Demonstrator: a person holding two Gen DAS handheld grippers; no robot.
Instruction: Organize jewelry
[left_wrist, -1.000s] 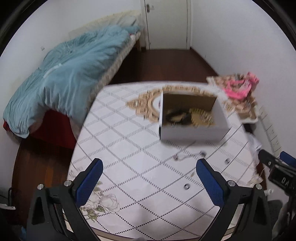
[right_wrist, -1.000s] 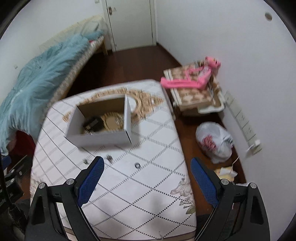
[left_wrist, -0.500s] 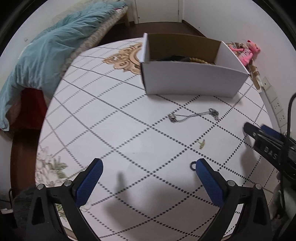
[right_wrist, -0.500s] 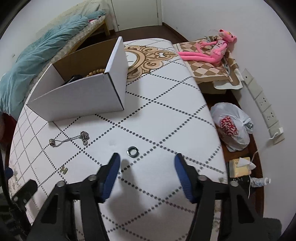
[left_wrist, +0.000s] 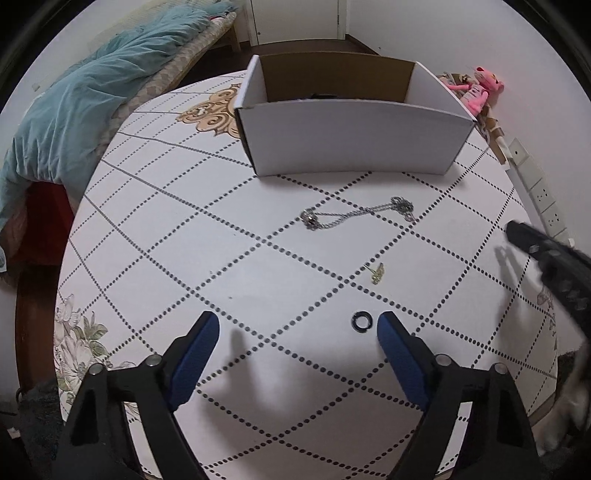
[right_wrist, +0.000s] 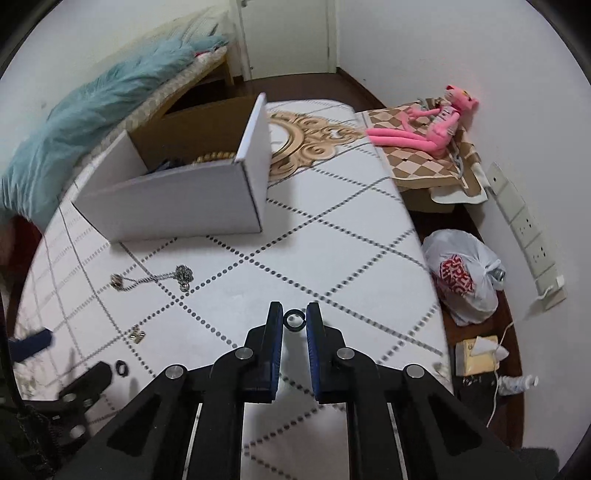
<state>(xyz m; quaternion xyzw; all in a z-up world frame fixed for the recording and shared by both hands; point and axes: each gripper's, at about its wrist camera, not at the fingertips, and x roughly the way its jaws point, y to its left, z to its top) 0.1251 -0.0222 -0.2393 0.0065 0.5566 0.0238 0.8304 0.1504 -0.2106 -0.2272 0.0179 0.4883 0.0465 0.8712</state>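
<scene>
A white cardboard box (left_wrist: 351, 138) stands on the table with beads and dark items inside (right_wrist: 207, 158). In front of it lie a silver chain necklace (left_wrist: 356, 214), a small gold earring (left_wrist: 376, 272) and a black ring (left_wrist: 362, 320). My left gripper (left_wrist: 297, 326) is open low over the table, the black ring just inside its right finger. My right gripper (right_wrist: 294, 319) has its jaws closed on a second black ring (right_wrist: 294, 320) at the fingertips. The necklace (right_wrist: 153, 278), earring (right_wrist: 137, 335) and first ring (right_wrist: 122, 368) also show in the right wrist view.
The table (left_wrist: 184, 229) has a white cloth with dotted diamonds. A bed with a teal blanket (left_wrist: 85, 96) is at the left. A pink plush toy (right_wrist: 428, 125), a plastic bag (right_wrist: 463, 280) and wall sockets (right_wrist: 528, 236) are right of the table.
Both grippers have dropped closer to the table. My right gripper has closed from half open onto a black ring. My left gripper has narrowed a little beside the other ring.
</scene>
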